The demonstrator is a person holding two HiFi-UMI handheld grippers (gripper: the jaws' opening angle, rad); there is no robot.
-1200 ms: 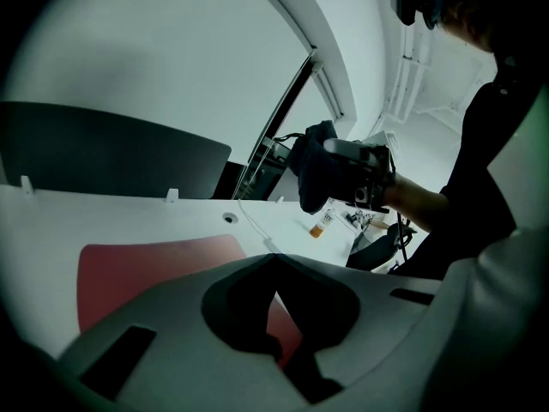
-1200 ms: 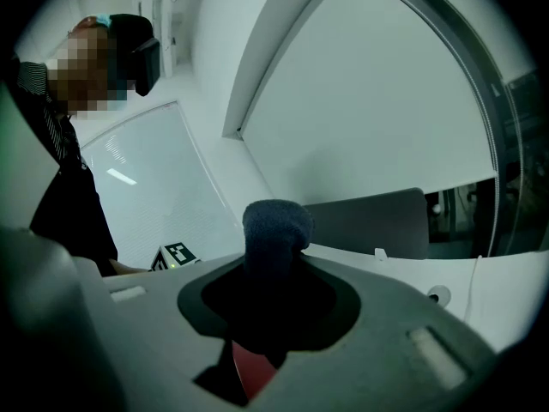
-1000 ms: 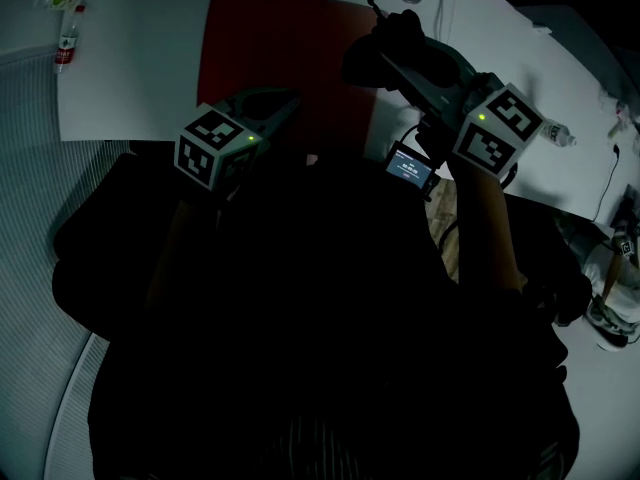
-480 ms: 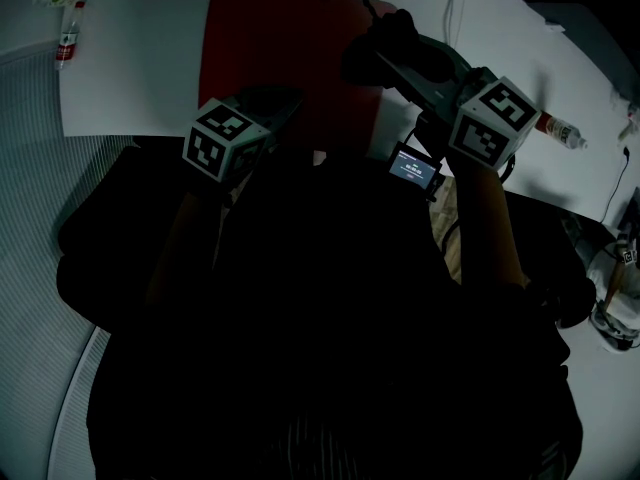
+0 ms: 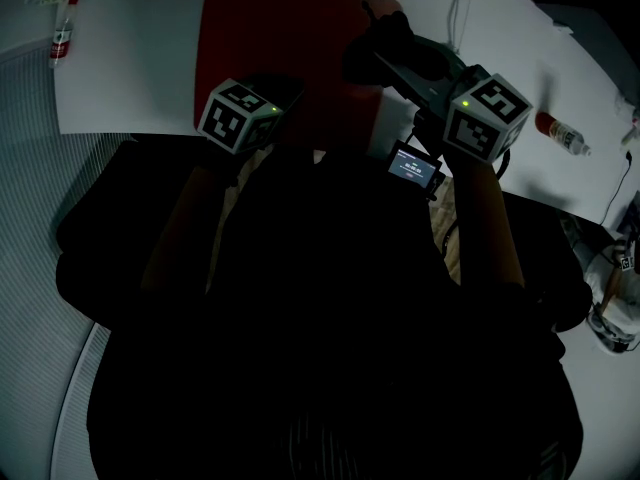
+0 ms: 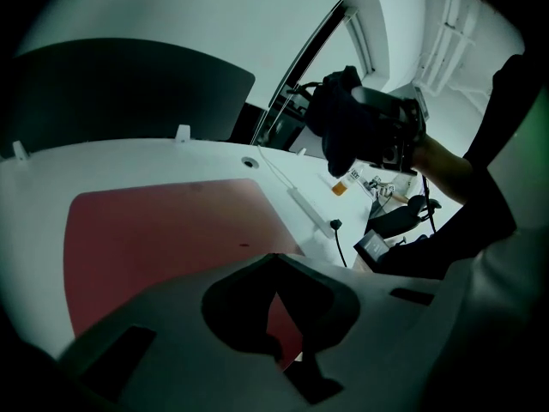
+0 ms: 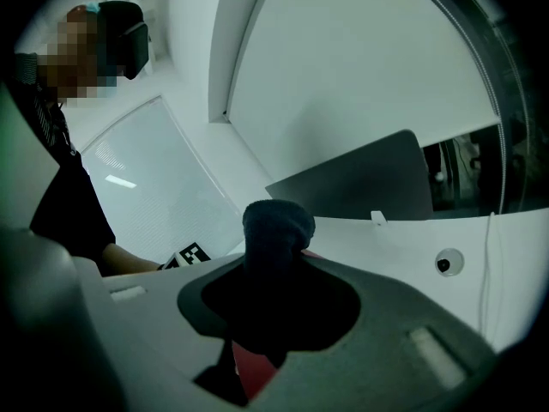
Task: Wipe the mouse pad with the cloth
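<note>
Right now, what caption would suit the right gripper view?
Right gripper clamps a dark cloth above the red mouse pad on a white table.

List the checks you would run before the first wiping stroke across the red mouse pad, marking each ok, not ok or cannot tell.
1. Cloth gripped by the right tongs: ok, clamped between them.
2. Cloth touching the mouse pad: not ok, the left gripper view shows it held in the air.
3. Left tongs free: ok, shut with nothing between them.
4. Left tongs steadying the pad: cannot tell, they sit over its near edge but contact is not visible.
5. Cable off the pad: ok, it lies on the table beside it.
</note>
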